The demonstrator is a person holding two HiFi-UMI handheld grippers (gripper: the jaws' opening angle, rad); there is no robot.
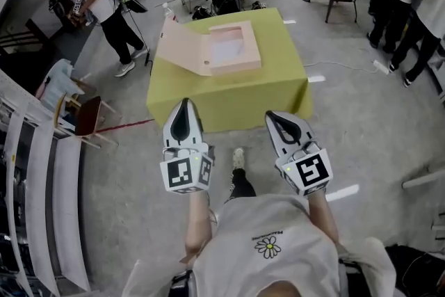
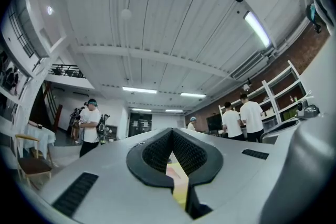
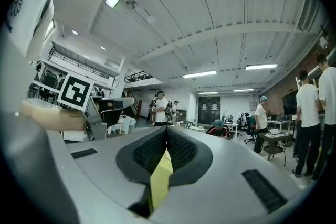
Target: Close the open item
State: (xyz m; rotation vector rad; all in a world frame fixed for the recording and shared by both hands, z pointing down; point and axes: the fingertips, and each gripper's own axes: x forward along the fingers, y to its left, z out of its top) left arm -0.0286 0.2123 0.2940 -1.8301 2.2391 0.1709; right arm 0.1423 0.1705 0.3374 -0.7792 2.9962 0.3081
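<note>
The 2 grippers, left gripper (image 1: pixel 183 104) and right gripper (image 1: pixel 273 116), had their jaws pressed together, holding and touching nothing. The open pink box (image 1: pixel 219 46) lay ahead of both tips, apart from them, on the green table (image 1: pixel 229 101).

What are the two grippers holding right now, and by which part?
Nothing. The left gripper and the right gripper both have their jaws together with nothing between them, well short of the open pink box.

Box (image 2: pixel 174 171) mostly behind left tongs (image 2: pixel 172 132)
</note>
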